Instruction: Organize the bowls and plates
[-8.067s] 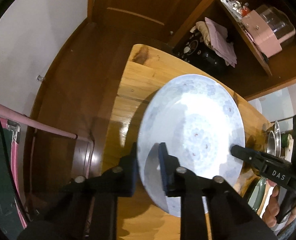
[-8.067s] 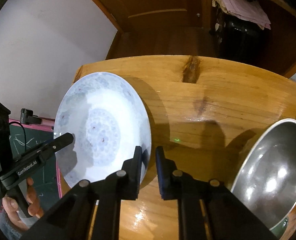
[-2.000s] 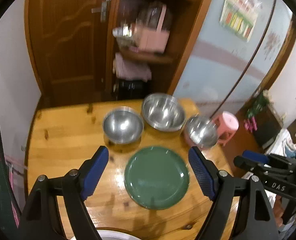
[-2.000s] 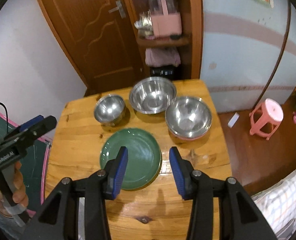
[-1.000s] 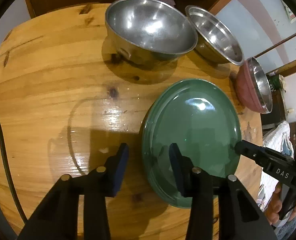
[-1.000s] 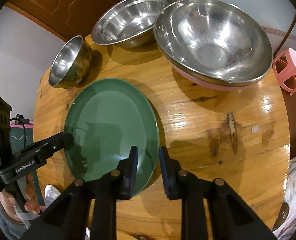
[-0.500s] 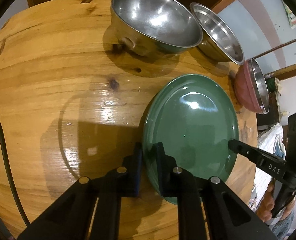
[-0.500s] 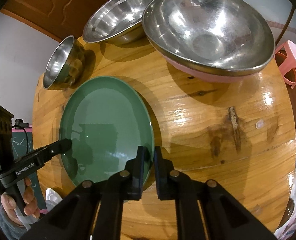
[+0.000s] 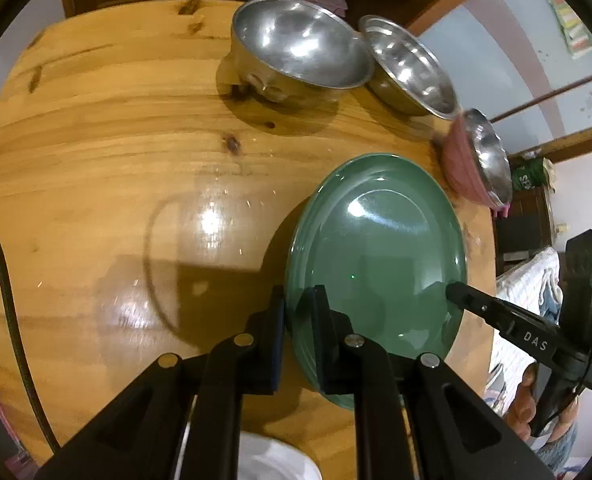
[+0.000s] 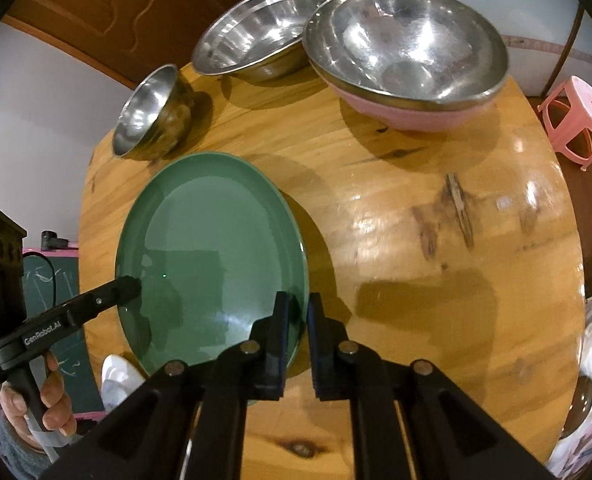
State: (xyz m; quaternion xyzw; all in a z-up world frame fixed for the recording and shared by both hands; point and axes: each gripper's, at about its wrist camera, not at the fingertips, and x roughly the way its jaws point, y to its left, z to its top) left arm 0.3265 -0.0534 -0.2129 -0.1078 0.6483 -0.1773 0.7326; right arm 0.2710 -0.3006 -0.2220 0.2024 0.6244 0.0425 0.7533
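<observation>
Item: green plate, held at opposite edges. The left gripper is clamped on its near-left rim; the right gripper is clamped on its near-right rim. Both pairs of jaws closed within the last second, each with the plate's rim between the pads.

Change: a second ago the plate lay flat on the wooden table with the jaws standing apart around its edges. Now it appears lifted at least slightly, with a shadow showing under it on the wood.

Ahead of the left gripper: a small steel bowl. Beyond it to the right, a wider steel bowl. Further right, a steel bowl nested in a pink bowl.

Behind the left gripper, at the near table edge: a white plate, partly in view.

Reading: the grasp step looks done. The green plate is probably bound for the white plate to start a stack, while the bowls remain unsorted. Task judged at an early stage.
</observation>
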